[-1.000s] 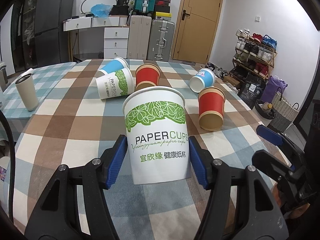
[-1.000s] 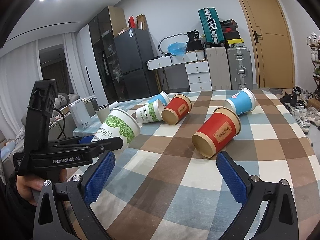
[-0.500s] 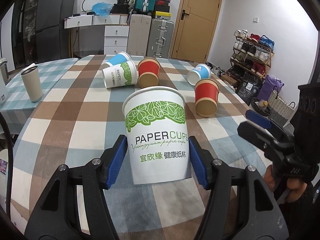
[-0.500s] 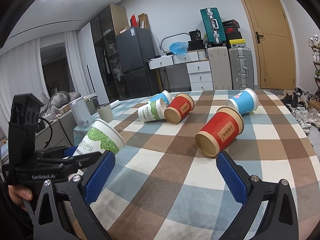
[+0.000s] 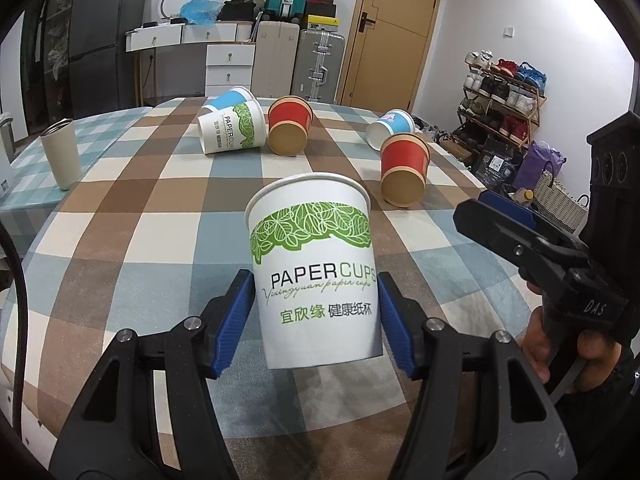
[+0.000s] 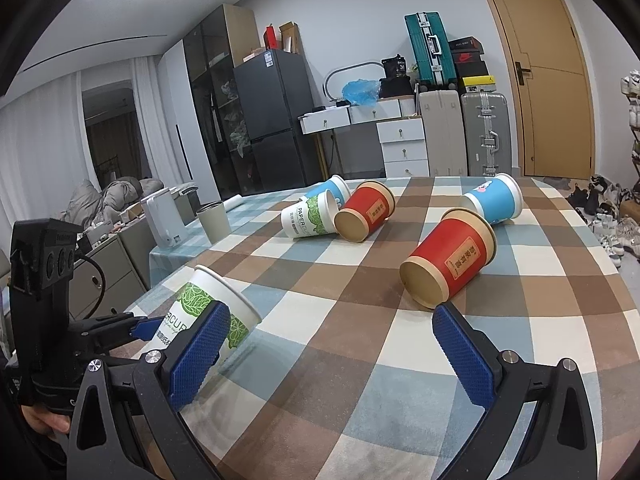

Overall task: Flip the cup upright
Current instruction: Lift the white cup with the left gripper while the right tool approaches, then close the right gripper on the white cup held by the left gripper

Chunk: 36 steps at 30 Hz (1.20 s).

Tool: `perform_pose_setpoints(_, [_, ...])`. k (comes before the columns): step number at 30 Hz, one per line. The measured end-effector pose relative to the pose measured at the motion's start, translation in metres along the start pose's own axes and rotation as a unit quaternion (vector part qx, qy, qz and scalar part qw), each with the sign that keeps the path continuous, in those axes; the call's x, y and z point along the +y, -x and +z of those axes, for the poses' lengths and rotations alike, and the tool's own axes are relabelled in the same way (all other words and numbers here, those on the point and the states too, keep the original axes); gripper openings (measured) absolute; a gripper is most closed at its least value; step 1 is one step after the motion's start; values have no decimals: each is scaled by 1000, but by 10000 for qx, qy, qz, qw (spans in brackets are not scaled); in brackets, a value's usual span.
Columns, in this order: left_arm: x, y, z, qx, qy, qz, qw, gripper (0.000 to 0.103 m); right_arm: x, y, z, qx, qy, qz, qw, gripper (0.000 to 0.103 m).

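Note:
My left gripper [image 5: 316, 320] is shut on a white paper cup with green leaves [image 5: 314, 268], mouth up, low over the near edge of the checked table. The same cup shows in the right wrist view [image 6: 208, 316], slightly tilted, with the left gripper [image 6: 140, 328] on it. My right gripper [image 6: 328, 352] is open and empty over the table; it shows at the right of the left wrist view [image 5: 520, 236]. Several cups lie on their sides: a red one [image 6: 448, 260], a blue one [image 6: 494, 202], another red one [image 6: 364, 212], a white one [image 6: 310, 220], a blue one behind [image 6: 326, 188].
A grey tumbler [image 5: 60, 154] stands upright at the table's left side, with a white appliance [image 6: 164, 220] beside it. The checked tablecloth [image 6: 360, 360] covers the table. Drawers, suitcases, a fridge and a shoe rack [image 5: 504, 96] stand beyond the table.
The left gripper has drawn back and down toward the near table edge with the white cup. The right gripper has also pulled back and now shows larger in the left wrist view.

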<state>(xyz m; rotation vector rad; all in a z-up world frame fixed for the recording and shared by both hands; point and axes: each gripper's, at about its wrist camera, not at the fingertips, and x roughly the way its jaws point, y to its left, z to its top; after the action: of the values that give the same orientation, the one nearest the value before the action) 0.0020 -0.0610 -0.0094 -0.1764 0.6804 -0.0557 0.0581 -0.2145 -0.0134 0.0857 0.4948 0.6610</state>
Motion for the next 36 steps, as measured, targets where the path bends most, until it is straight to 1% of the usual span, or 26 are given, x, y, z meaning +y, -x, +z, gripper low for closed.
perform_pose_setpoints(8, [-6, -3, -4, 12, -2, -6, 10000, 59, -2, 0, 0, 22, -5, -22, 10000, 103])
perform_pose_setpoints(17, [-10, -11, -8, 139, -61, 11, 9999, 60, -2, 0, 0, 26, 3, -27, 10000, 103])
perform_pose_setpoints(18, [-10, -11, -8, 147, -83, 28, 9999, 61, -2, 0, 0, 21, 5, -27, 10000, 103])
perform_pose_setpoints(20, [-10, -13, -8, 169, -135, 79, 9997, 67, -2, 0, 0, 26, 4, -29, 10000, 103])
perform_pose_setpoints(21, [-9, -13, -8, 166, -151, 97, 9997, 73, -3, 1, 0, 24, 4, -29, 10000, 103])
perform_pose_setpoints(22, [-8, -13, -7, 131, -161, 92, 9997, 77, -2, 0, 0, 18, 0, -27, 10000, 103])
perform_pose_setpoints(24, [-5, -11, -5, 82, -176, 91, 9998, 81, -2, 0, 0, 20, -3, -27, 10000, 103])
perform_pose_setpoints(29, [5, -6, -1, -16, -151, 92, 9998, 85, -3, 0, -1, 22, -31, -50, 10000, 103])
perform_pose_setpoints(31, [12, -4, 1, -114, -119, 154, 9997, 89, -3, 0, 0, 47, -81, -60, 9999, 103])
perform_pose_setpoints(35, [23, 2, 5, -270, -158, 226, 9993, 93, -2, 2, 6, 83, -205, -26, 9998, 103])
perform_pose_setpoints(36, [25, 3, 6, -303, -148, 221, 9992, 97, 0, 2, 7, 91, -194, -29, 9998, 103])
